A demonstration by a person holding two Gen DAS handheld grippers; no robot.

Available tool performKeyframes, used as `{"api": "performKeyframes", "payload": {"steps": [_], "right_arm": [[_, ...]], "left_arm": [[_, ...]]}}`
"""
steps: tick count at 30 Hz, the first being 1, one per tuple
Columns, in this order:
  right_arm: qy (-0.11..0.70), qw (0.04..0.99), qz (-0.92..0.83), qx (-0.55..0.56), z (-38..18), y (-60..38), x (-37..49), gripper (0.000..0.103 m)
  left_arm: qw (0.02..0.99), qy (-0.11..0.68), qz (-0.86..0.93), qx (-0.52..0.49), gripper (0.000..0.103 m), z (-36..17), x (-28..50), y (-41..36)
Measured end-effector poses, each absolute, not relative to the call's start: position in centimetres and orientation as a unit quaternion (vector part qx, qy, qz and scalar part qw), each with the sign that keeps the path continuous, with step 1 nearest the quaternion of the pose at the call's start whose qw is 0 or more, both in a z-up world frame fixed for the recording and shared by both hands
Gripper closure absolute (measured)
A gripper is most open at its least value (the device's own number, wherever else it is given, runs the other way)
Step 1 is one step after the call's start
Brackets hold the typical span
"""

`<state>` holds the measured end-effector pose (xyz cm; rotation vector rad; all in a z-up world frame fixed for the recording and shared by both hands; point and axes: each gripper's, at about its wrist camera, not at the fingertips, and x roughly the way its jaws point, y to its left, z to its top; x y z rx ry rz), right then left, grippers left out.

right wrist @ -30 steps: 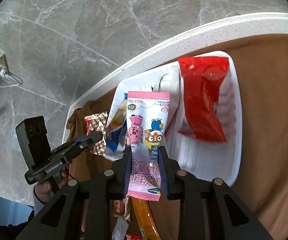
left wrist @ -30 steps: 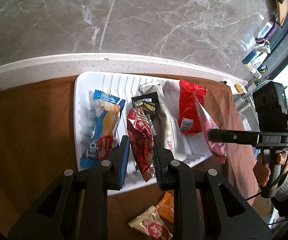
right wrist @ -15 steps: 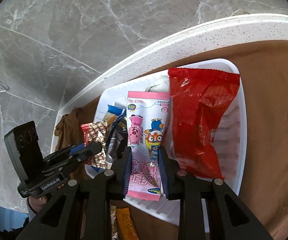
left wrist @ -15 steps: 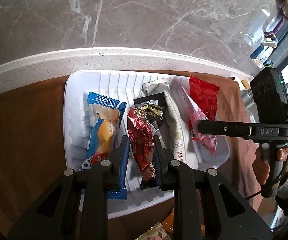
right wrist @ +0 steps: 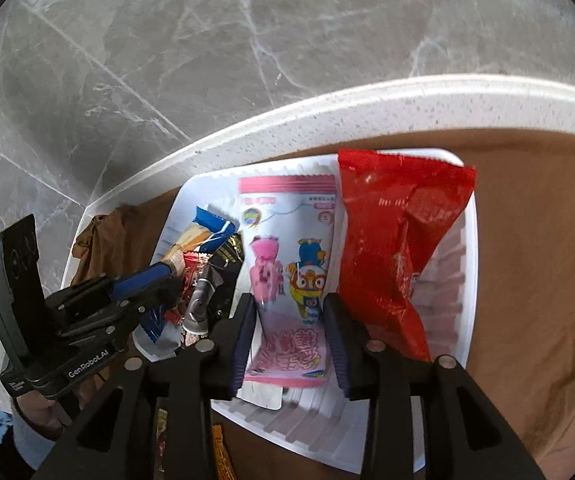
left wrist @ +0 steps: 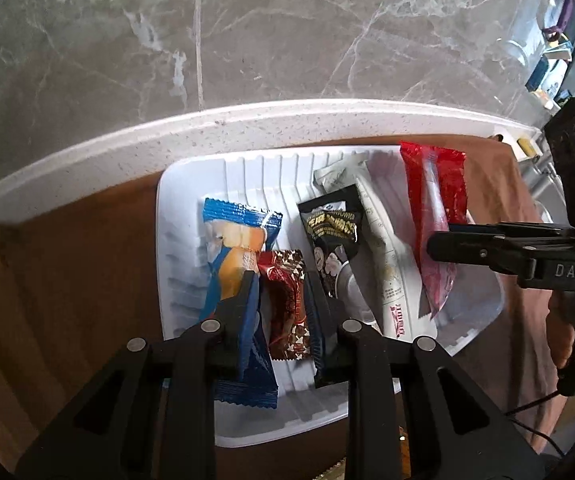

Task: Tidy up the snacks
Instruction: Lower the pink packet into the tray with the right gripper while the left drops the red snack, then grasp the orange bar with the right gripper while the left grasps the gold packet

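A white ribbed tray (left wrist: 175,272) lies on the brown cloth and holds several snack packets. My left gripper (left wrist: 281,292) is shut on a small dark red packet (left wrist: 287,312) and holds it over the tray, between a blue packet (left wrist: 231,256) and a black packet (left wrist: 333,236). My right gripper (right wrist: 289,312) is shut on a pink cartoon packet (right wrist: 287,264) and holds it over the tray (right wrist: 469,280), just left of a big red packet (right wrist: 391,248). The right gripper also shows in the left wrist view (left wrist: 439,246), and the left one in the right wrist view (right wrist: 167,280).
A white speckled counter rim (left wrist: 247,128) and a grey marble wall stand behind the tray. Loose packets (right wrist: 219,452) lie on the cloth in front of the tray. A white-grey packet (left wrist: 383,240) lies in the tray's middle.
Both grippers have moved forward and lower over the tray with their packets. The pink packet now hangs beside the red one and the dark red packet sits between the blue and black ones.
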<state>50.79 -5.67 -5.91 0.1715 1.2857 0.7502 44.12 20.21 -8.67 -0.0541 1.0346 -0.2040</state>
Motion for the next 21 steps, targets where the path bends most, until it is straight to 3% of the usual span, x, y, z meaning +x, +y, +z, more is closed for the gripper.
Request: {"api": "performKeyframes", "payload": {"steps": [2, 4, 5, 21], "right_arm": [[0.574, 0.741, 0.341, 0.073, -5.2, -5.8, 50.5, 0.063], [0.568, 0.746, 0.340, 0.072, -4.8, -6.1, 50.4, 0.063], [0.564, 0.748, 0.341, 0.071, -4.4, -6.2, 50.3, 0.063], [0.545, 0.739, 0.396, 0.014, -0.8, -6.2, 42.4, 0.058]], "left_arm": [[0.867, 0.488, -0.095, -0.028, 0.075, -8.2, 43.9, 20.4], [0.872, 0.481, -0.091, -0.025, 0.058, -7.7, 43.7, 20.4], [0.874, 0.477, -0.088, -0.023, 0.055, -7.3, 43.6, 20.5], [0.890, 0.448, -0.088, -0.012, 0.054, -2.7, 36.3, 21.2]]}}
